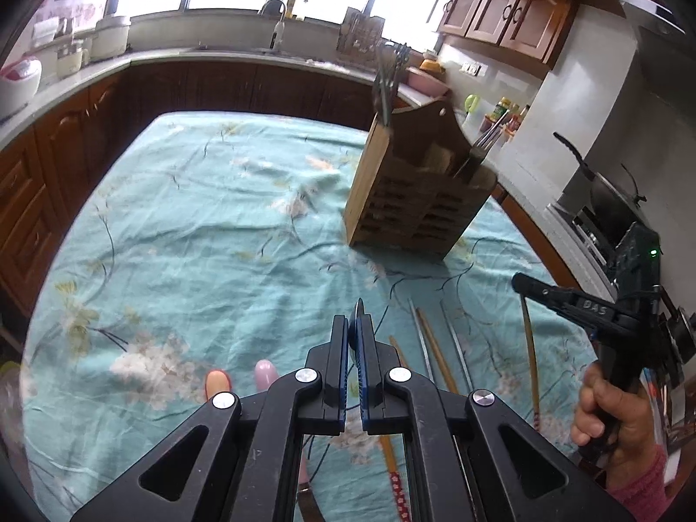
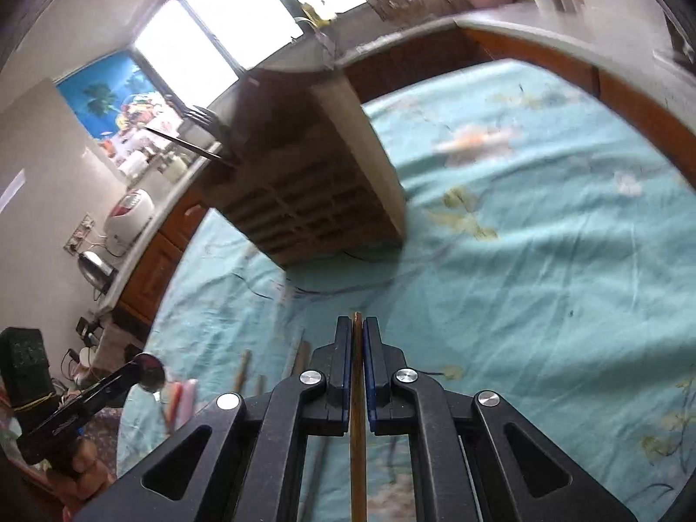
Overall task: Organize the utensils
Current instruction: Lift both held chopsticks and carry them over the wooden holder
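Observation:
A wooden utensil holder (image 1: 417,191) stands on the teal flowered tablecloth (image 1: 209,235), with forks and other utensils upright in it; it also shows in the right wrist view (image 2: 317,200). My left gripper (image 1: 354,326) is shut on a metal spoon, whose bowl (image 2: 150,372) shows in the right wrist view. My right gripper (image 2: 357,326) is shut on a wooden chopstick (image 2: 357,435), lifted above the cloth; it shows at the right of the left wrist view (image 1: 522,282). Loose chopsticks (image 1: 435,356) and pink and orange handled utensils (image 1: 265,374) lie on the cloth near me.
Wooden cabinets and a stone counter (image 1: 182,56) with a sink tap, jars and a rice cooker (image 2: 128,217) ring the table. A stove with a pan (image 1: 609,200) is at the right. A kettle (image 2: 95,267) sits on the counter.

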Demonstrator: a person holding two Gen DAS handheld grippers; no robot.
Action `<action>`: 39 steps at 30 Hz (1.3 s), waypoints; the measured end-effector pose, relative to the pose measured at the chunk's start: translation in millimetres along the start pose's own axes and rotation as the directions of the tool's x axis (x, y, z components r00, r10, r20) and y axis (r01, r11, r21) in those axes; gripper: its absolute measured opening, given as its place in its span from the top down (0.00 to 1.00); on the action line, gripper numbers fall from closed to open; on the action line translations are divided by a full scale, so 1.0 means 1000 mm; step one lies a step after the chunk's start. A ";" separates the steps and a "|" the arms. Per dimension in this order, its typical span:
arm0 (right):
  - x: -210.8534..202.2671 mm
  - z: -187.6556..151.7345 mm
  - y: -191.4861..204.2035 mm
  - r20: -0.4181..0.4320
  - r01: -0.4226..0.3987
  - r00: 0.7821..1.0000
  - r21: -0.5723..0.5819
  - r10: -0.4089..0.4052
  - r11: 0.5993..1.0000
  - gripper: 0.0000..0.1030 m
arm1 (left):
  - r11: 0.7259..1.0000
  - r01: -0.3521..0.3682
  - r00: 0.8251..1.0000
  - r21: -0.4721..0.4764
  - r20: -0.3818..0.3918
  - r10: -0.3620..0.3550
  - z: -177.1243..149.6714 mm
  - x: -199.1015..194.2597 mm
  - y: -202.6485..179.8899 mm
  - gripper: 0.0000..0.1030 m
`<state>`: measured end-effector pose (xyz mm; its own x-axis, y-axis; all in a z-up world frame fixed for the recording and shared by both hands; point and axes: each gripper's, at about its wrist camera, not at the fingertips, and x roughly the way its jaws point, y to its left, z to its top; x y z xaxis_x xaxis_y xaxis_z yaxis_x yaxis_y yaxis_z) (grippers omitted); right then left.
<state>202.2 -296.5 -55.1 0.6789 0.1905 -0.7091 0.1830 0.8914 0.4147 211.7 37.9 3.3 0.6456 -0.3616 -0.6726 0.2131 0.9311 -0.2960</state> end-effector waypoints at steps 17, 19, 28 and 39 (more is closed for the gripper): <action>-0.088 0.021 0.062 0.257 -0.041 0.963 -0.145 0.078 0.989 0.95 | 0.999 -0.028 0.985 0.015 0.169 0.025 0.003 -0.063 -0.011 0.98; -0.094 0.022 0.064 0.278 -0.036 0.957 -0.150 0.077 0.988 0.95 | 0.999 -0.035 0.982 0.014 0.188 0.032 0.004 -0.067 -0.011 0.98; -0.108 0.028 0.065 0.342 -0.025 0.937 -0.147 0.075 0.989 0.95 | 0.997 -0.071 0.958 0.031 0.280 0.059 0.015 -0.077 -0.019 0.98; -0.118 0.051 0.062 0.414 -0.020 0.907 -0.146 0.080 0.989 0.95 | 0.992 -0.123 0.911 0.017 0.398 0.106 0.045 -0.068 -0.034 0.98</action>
<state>169.9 -284.2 83.1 0.9244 0.0736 -0.3742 0.0634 0.9379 0.3412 193.8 32.9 89.6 0.9026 -0.2120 -0.3748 0.1448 0.9692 -0.1994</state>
